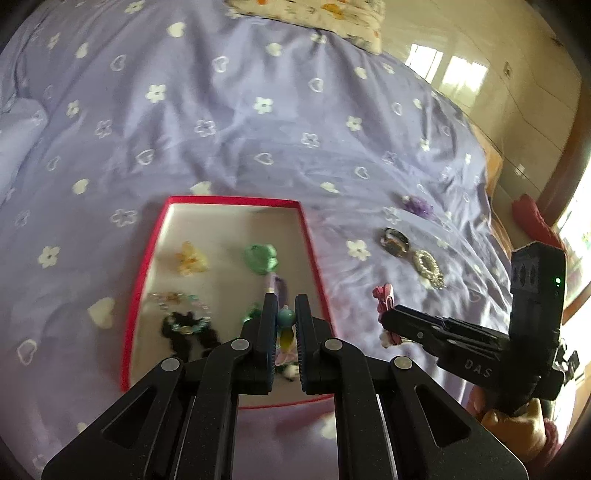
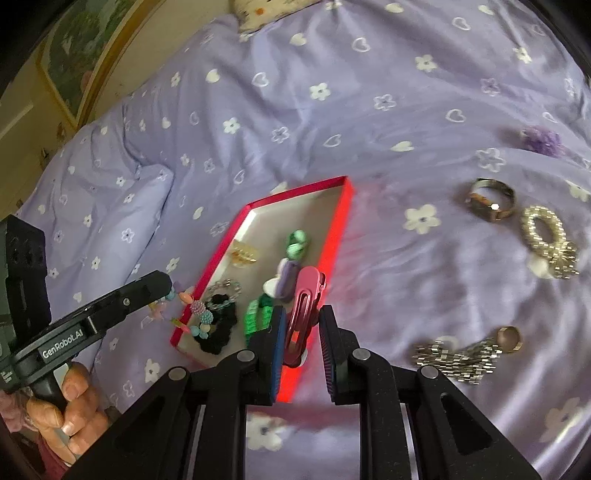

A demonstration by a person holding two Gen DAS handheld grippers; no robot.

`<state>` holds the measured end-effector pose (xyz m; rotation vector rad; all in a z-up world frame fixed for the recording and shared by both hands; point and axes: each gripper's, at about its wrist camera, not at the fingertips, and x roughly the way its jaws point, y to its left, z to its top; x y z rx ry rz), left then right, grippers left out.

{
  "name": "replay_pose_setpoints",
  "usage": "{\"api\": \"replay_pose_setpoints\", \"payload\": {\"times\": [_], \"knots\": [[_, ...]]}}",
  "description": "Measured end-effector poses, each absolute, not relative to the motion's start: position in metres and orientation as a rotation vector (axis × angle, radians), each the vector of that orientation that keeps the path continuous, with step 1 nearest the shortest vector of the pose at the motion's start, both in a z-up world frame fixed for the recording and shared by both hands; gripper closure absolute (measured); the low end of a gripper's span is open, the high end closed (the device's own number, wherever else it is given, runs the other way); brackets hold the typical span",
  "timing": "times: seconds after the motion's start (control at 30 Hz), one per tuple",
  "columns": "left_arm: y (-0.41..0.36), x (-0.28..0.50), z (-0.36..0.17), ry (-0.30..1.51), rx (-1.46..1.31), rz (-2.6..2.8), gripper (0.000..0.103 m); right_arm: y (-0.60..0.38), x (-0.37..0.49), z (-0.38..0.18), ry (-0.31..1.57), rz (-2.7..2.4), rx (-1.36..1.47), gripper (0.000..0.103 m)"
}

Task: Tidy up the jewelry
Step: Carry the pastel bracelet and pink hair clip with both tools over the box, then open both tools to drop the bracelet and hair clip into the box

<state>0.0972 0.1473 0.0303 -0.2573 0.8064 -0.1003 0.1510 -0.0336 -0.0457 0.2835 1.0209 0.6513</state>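
A red-rimmed tray (image 1: 147, 254) (image 2: 218, 258) lies on the purple bedspread and holds several hair clips and bead bracelets. My left gripper (image 1: 285, 306) is shut on a string of coloured beads (image 1: 286, 325) over the tray's near right corner; it also shows in the right wrist view (image 2: 168, 286). My right gripper (image 2: 302, 314) is shut on a pink hair clip (image 2: 301, 306) just above the tray's right edge; it also shows in the left wrist view (image 1: 384, 317), holding the clip (image 1: 384, 295).
On the bedspread right of the tray lie a metal ring (image 2: 491, 201) (image 1: 395, 242), a pearl band (image 2: 550, 240) (image 1: 428, 267), a silver chain bracelet with a ring (image 2: 465, 354) and a purple flower piece (image 2: 543, 140) (image 1: 417, 205). A pillow (image 1: 314, 18) lies at the far end.
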Motion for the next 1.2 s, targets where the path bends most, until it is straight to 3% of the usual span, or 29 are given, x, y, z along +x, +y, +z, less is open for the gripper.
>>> {"api": "replay_pose_setpoints", "payload": {"times": [1.2], "knots": [[0.220,0.130,-0.064,0.952,-0.347,0.088,0.095,0.069,0.178,-0.100,1.146,0.718,0.090,0.085]]}}
